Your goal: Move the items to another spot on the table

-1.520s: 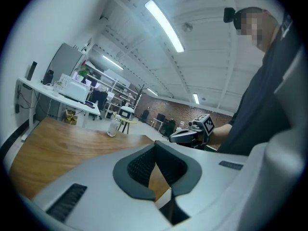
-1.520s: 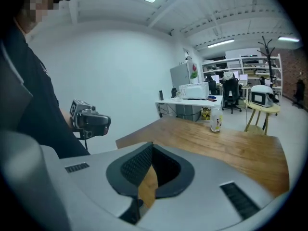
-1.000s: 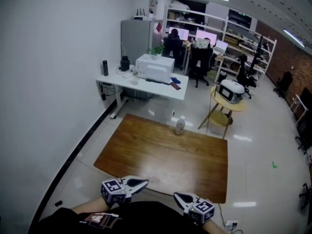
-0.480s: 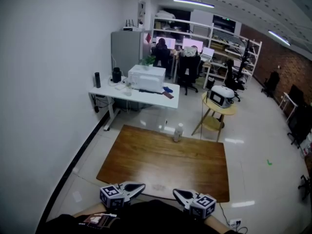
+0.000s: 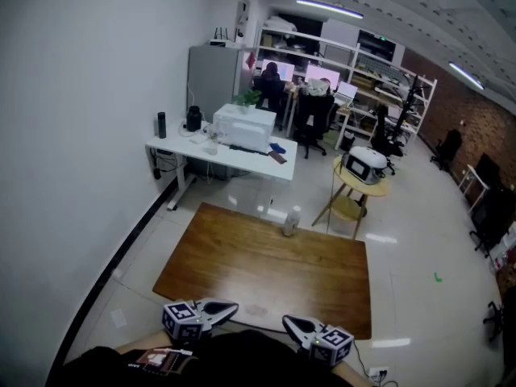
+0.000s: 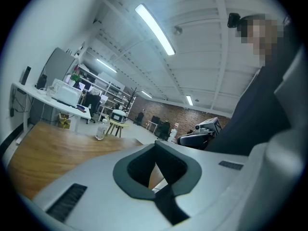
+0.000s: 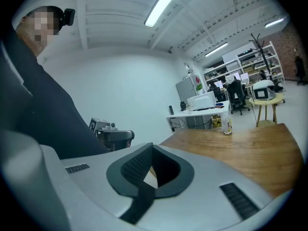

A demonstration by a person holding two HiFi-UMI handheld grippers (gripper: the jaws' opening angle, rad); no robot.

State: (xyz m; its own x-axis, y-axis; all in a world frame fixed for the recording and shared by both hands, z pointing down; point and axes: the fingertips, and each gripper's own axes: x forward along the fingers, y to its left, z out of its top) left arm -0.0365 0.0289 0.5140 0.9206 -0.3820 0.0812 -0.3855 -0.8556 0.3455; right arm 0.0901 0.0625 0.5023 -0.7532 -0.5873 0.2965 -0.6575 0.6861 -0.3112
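Bottle point(image 5: 291, 220) at far edge of wooden table point(image 5: 242, 272); both grippers low at the near side, empty.

We see the small clear bottle standing upright, approx. mid-frame in the head view and well apart from both tools. The left gripper point(image 5: 235, 305) and right gripper point(image 5: 285, 322) sit at bottom centre of the frame by the table's near edge, tips angled toward each other w/ a gap between them. Each has its jaws pressed together w/ nothing pinched. Beyond the table, upper left of centre, is a white desk point(image 5: 258, 160) w/ a white boxy machine point(image 5: 244, 127) on it. Right of the bottle is a round yellow side table point(image 5: 367, 190) carrying a white appliance point(image 5: 364, 164). Shelving + ppl at monitors run across the top of frame.
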